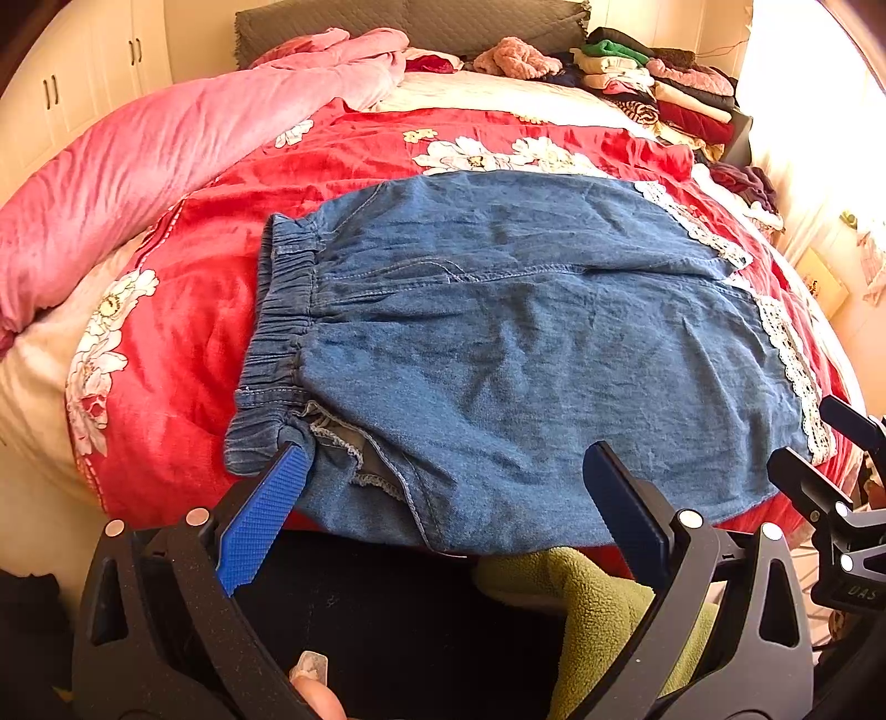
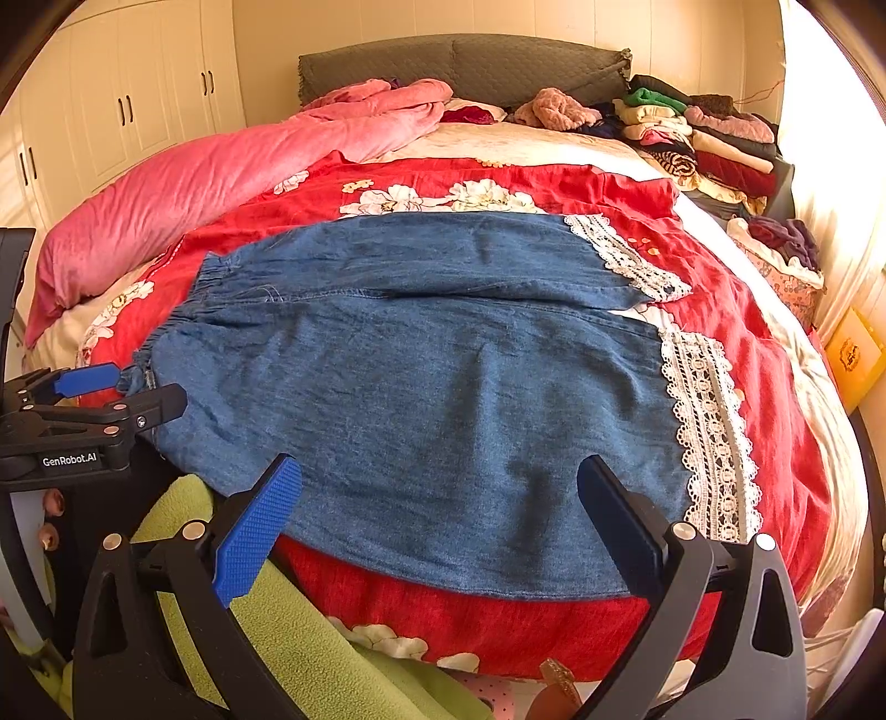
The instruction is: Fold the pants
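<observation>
Blue denim pants [image 1: 498, 343] with white lace cuffs [image 1: 792, 360] lie flat on the red floral blanket [image 1: 183, 354], elastic waistband [image 1: 277, 332] to the left, legs to the right. They also show in the right wrist view [image 2: 443, 387]. My left gripper [image 1: 448, 465] is open and empty, its jaws wide over the pants' near edge by the waistband corner. My right gripper [image 2: 443, 476] is open and empty, over the near edge of the near leg, left of the lace cuff [image 2: 709, 432]. The left gripper also shows at the left of the right wrist view [image 2: 111, 393].
A pink quilt [image 1: 166, 155] lies bunched along the bed's left side. A pile of folded clothes [image 1: 664, 88] sits at the far right by the grey headboard [image 1: 410, 22]. White wardrobes [image 2: 127, 111] stand to the left. A green fleece garment [image 2: 310, 637] is below the grippers.
</observation>
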